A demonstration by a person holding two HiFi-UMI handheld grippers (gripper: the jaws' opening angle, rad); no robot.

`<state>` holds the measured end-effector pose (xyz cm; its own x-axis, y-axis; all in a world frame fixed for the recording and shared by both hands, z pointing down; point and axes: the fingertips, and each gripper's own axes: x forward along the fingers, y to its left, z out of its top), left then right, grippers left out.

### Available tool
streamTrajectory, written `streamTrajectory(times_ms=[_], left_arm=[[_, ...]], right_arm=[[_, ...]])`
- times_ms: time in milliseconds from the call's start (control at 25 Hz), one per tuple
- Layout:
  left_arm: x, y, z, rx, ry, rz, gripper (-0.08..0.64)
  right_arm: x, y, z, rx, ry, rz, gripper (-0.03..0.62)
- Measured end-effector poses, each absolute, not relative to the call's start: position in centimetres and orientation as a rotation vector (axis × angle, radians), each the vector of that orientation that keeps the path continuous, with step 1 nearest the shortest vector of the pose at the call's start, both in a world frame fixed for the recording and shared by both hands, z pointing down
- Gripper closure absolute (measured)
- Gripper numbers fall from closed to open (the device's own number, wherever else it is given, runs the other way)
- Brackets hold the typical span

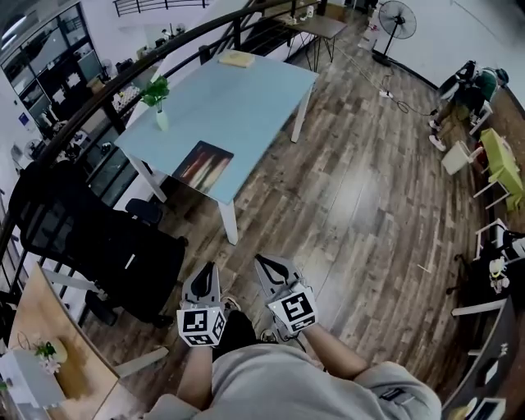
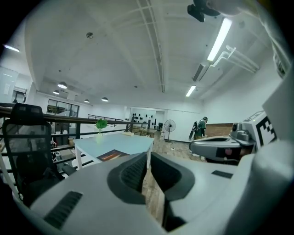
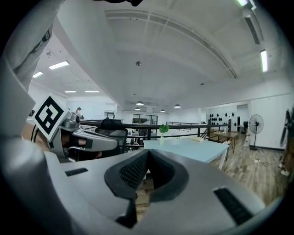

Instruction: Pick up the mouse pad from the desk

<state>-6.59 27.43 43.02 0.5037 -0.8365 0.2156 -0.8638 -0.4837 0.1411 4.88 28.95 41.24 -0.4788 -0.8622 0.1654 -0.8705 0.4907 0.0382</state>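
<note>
I have both claws low and close to the body, over the wooden floor (image 1: 361, 197) and well apart from the tabletop (image 1: 246, 98). In its own view, the left claw (image 1: 207, 272) has its jaws pressed together at the tips with nothing between them; only a thin slit of floor shows lower down between the pads. The right claw (image 1: 264, 264) is pressed together the same way and also carries nothing. The two sit side by side, near each other but not touching, with their marker cubes nearest me.

The mouse pad (image 1: 203, 166) lies flat on the pale blue tabletop at its near left corner, just inside the edge. It is dark, with a reddish picture on it. In the left gripper view it (image 2: 111, 155) shows just left of the shut jaws, far off.

A small green plant (image 1: 157, 93) in a pale vase stands further along the left edge of the tabletop, and a flat yellowish thing (image 1: 236, 59) lies at the far end. A black office chair (image 1: 98, 238) stands on the floor to the near left, beside the tabletop's near leg. A standing fan (image 1: 395, 20) is at the far right.
</note>
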Motion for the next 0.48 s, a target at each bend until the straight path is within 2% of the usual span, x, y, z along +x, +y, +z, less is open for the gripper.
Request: streamTrajectory(times_ms=[480], left_arm=[[-10.5, 15.6, 41.0, 2.582, -1.414, 0.151, 0.521]], right_arm=[[0.3, 17.9, 39.2, 1.546, -2.552, 0.046, 0.588]])
